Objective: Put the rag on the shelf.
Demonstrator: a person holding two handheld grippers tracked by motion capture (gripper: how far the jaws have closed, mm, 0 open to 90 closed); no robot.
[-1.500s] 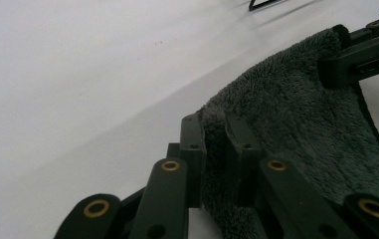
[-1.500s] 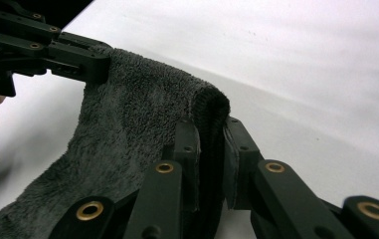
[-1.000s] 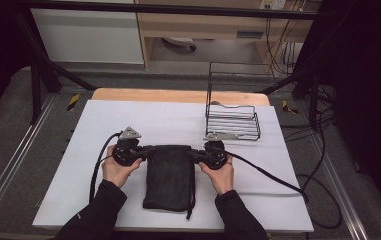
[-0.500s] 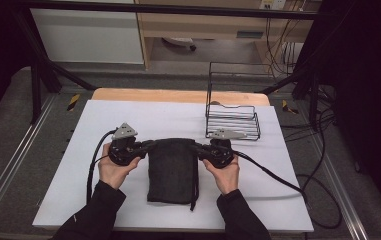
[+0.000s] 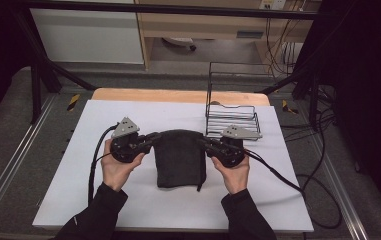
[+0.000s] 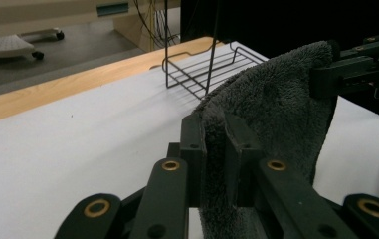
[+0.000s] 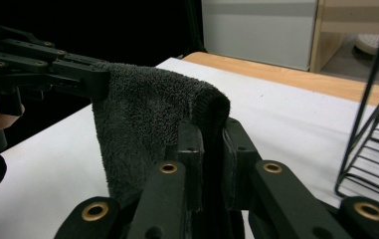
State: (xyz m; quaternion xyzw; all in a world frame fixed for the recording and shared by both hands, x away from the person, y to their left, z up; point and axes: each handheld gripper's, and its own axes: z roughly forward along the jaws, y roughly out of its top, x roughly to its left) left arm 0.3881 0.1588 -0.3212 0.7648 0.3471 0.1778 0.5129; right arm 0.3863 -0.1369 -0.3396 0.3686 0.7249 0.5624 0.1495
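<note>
Dark grey terry towel (image 5: 179, 157) hung at the frame's centre, its top corners clamped in the left gripper (image 5: 150, 140) and right gripper (image 5: 204, 144), its lower edge apparently resting on the white table (image 5: 78, 200). I judged a thin corner could slip free, or the wire rack (image 5: 230, 117) at upper right could snag it. Beyond lay a grey floor and pale cabinets.
</note>
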